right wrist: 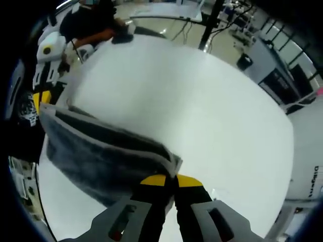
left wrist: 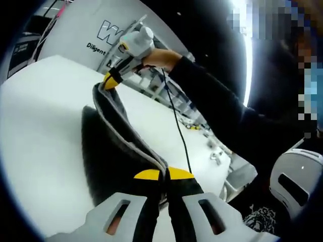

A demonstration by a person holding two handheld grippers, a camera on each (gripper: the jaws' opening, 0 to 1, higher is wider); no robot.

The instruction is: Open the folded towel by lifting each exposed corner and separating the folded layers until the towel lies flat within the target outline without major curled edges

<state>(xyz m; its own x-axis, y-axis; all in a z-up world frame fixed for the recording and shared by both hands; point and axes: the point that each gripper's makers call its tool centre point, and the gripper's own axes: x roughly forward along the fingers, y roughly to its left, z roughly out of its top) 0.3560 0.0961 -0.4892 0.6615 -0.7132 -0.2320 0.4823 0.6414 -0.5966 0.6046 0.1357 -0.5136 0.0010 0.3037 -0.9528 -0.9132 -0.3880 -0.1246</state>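
The dark grey towel (left wrist: pixel 118 146) with a pale edge hangs stretched above the white table (left wrist: pixel 40 131). My left gripper (left wrist: pixel 163 175) is shut on one of its corners. At the far end, my right gripper (left wrist: pixel 112 80) pinches the other corner, held by a person's hand. In the right gripper view the towel (right wrist: pixel 101 151) spans from my right gripper (right wrist: pixel 170 180), shut on its near corner, to my left gripper (right wrist: pixel 44 98) at the left edge. The towel hangs down in folded layers between them.
A person in a dark sleeve (left wrist: pixel 217 106) stands beside the table (right wrist: pixel 202 101). A black cable (left wrist: pixel 176 121) runs along the arm. Small parts (left wrist: pixel 214 148) lie near the table's edge. Stands and equipment (right wrist: pixel 242 30) lie beyond the table.
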